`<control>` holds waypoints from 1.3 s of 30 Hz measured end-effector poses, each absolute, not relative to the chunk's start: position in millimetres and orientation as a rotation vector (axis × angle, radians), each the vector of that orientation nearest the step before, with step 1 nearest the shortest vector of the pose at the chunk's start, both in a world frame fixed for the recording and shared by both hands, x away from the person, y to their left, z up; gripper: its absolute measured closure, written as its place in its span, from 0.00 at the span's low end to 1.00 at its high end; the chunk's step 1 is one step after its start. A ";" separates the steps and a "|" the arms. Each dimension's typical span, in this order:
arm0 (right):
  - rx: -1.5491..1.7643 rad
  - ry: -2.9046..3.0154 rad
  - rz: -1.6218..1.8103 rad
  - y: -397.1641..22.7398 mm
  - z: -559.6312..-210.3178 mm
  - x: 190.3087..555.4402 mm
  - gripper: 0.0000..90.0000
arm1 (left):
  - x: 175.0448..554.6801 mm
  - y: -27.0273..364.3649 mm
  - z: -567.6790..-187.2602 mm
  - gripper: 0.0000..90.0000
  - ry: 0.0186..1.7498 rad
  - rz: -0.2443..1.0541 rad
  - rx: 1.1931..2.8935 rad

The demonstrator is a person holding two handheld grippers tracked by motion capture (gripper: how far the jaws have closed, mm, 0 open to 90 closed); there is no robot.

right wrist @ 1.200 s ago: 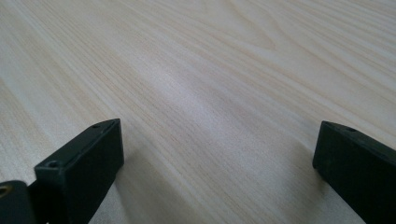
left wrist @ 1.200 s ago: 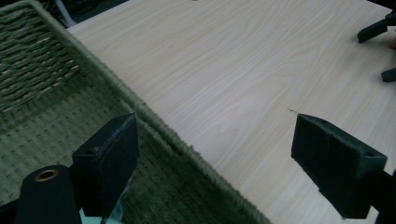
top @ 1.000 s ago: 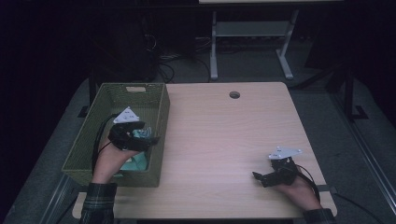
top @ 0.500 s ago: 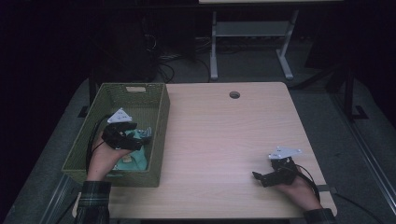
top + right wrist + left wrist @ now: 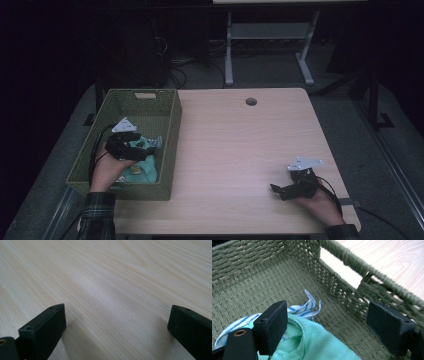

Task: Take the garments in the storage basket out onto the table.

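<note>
Both pairs of jaws stand open; the left gripper has drifted back over the green cloth in the basket, nothing gripped yet, while the right gripper idles on the worktop.

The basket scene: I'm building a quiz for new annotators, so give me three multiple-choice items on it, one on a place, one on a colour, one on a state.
1. Where does the green basket sit on the table?
A. left side
B. right side
C. centre

2. What colour is the plain cloth in the basket?
A. red
B. mint green
C. black

3. How do the left gripper's jaws stand?
A. shut on the cloth
B. shut on the basket's rim
C. open

Answers:
1. A, the high view shows it at the table's left edge.
2. B, it lies beside a blue-striped cloth.
3. C, a wide gap shows between them.
</note>
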State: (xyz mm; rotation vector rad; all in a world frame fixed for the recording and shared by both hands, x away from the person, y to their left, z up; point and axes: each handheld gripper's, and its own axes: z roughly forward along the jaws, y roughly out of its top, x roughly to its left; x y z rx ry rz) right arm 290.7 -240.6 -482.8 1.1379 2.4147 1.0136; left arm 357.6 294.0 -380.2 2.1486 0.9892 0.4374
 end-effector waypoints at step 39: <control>1.136 2.415 1.014 -240.6 -482.9 290.7 0.02 | 372.6 284.1 -416.2 0.35 1.173 0.298 2.400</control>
